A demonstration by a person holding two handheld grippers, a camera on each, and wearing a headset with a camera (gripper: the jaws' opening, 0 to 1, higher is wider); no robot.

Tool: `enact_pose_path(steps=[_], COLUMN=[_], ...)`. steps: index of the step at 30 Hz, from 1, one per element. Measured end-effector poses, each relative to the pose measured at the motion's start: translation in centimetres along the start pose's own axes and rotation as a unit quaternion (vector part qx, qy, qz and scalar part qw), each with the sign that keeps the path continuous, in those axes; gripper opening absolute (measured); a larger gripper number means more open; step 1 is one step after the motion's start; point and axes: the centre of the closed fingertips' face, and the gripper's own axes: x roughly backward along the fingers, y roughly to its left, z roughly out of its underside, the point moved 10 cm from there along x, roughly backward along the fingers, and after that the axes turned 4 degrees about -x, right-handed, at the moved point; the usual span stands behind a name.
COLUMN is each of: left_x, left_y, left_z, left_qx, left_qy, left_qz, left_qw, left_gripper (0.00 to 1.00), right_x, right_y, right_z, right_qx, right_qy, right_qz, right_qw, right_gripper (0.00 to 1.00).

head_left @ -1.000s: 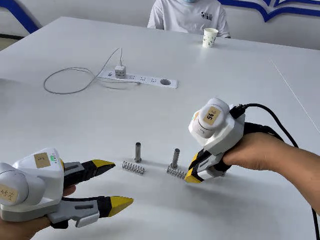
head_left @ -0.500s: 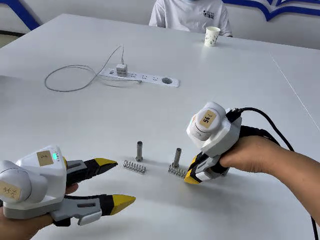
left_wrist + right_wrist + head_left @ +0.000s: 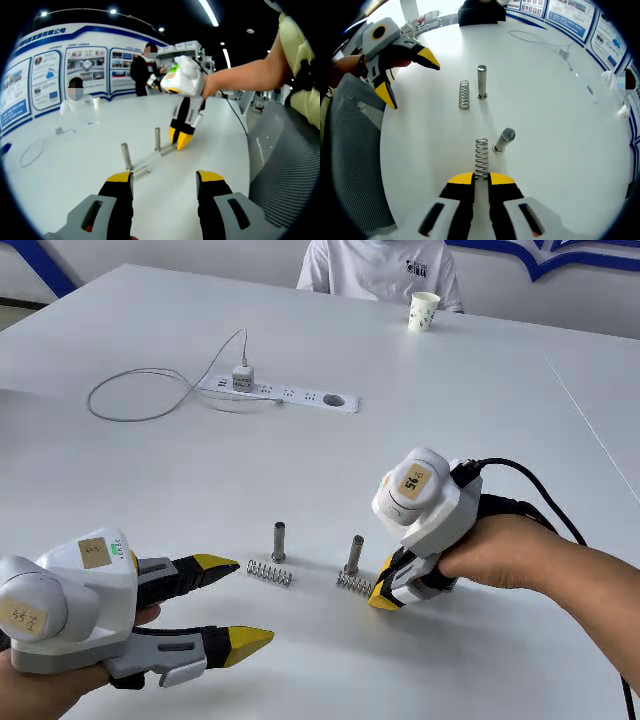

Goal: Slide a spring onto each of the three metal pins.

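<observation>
The right gripper (image 3: 481, 177) pinches one end of a small coiled steel spring (image 3: 481, 157) lying on the white table (image 3: 300, 470) just beside an upright grey metal pin (image 3: 504, 140). The left gripper (image 3: 250, 600) hovers, jaws spread, near a second spring (image 3: 268, 573) and a second pin (image 3: 278, 540).

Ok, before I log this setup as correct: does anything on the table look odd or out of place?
Only the count: two pins, left pin and right pin, both upright, with two springs, where the task names three. The left spring lies flat; the right gripper pinches the right spring. Nothing looks bent or tipped.
</observation>
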Motion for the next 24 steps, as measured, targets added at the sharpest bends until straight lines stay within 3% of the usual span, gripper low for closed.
enact_pose_path(steps=[11,24], left_x=[-1.4,-3.1], left_y=[-0.4,-1.7], left_z=[-0.3,-1.8], left_qx=[-0.023,-0.070], left_qy=[0.011,0.017], left_qz=[0.028,0.067], left_qw=[0.9993,0.9951], left_gripper=[0.51,0.48], right_x=[1.9,4.2], right_y=[1.8,4.5], right_z=[-0.5,-1.8], right_qx=[0.027,0.076], right_qy=[-0.001,0.001], right_qz=[-0.012,-0.046], right_qw=[0.9996,0.9961], right_gripper=[0.11,0.11])
